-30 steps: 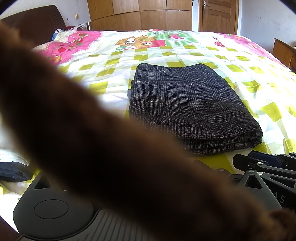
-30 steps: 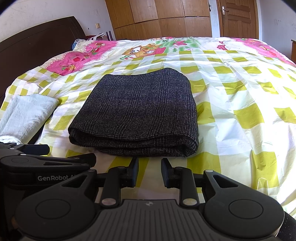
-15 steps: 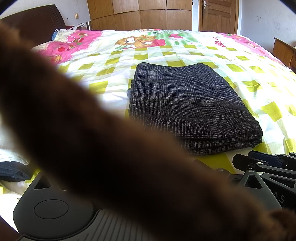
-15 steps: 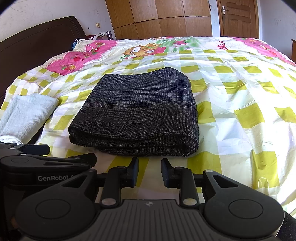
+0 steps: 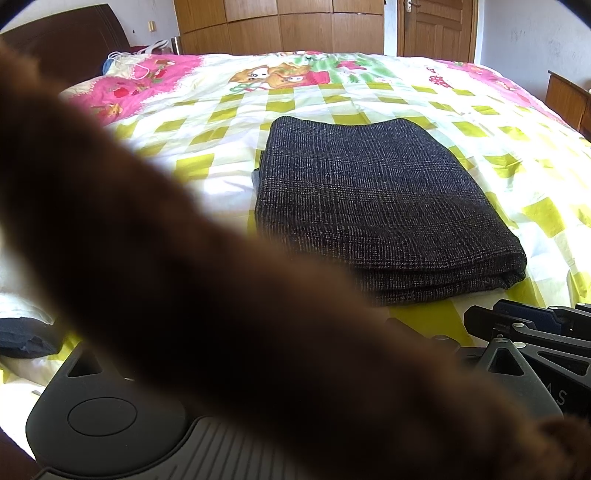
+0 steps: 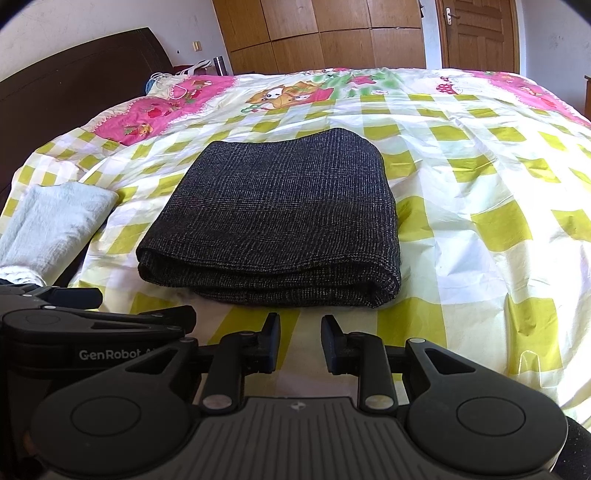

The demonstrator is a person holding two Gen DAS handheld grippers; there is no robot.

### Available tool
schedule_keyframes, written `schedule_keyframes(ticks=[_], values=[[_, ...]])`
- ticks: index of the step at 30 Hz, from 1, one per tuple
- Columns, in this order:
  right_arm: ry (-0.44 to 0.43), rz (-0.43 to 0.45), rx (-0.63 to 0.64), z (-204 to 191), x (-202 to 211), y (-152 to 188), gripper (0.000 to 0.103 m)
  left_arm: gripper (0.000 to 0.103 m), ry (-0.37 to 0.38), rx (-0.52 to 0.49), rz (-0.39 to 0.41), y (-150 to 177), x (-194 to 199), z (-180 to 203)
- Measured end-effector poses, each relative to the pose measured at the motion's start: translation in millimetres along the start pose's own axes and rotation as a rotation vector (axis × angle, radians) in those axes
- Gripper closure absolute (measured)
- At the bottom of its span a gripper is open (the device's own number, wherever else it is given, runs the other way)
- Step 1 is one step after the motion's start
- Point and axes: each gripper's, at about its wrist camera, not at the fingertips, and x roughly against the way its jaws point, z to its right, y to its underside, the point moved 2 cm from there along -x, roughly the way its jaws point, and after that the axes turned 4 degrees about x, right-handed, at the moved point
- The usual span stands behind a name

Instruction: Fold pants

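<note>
The dark grey checked pants (image 6: 275, 218) lie folded into a thick rectangle on the bed (image 6: 480, 206), and they show again in the left wrist view (image 5: 369, 206). My right gripper (image 6: 300, 343) is open just short of the folded near edge, with nothing between its fingers. A blurred brown sleeve (image 5: 207, 295) crosses the left wrist view and hides the left gripper's fingers. In the right wrist view my left gripper (image 6: 122, 305) sits low at the left, beside the right one. How its jaws stand is unclear.
A pale blue folded towel (image 6: 55, 221) lies at the bed's left edge. A dark cloth (image 5: 22, 339) sits at the near left. A dark headboard (image 6: 74, 81), wooden wardrobe (image 6: 332, 33) and door (image 6: 476, 33) stand beyond the bed.
</note>
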Motion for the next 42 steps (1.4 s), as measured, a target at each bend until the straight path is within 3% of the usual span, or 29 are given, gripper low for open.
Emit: schedule_keyframes(ticks=[42], values=[[-0.026,-0.016,-0.012,3.8,-3.3,-1.0,0.062,0.002,-0.014,0.003,-0.009,-0.5,-3.6,1.2]])
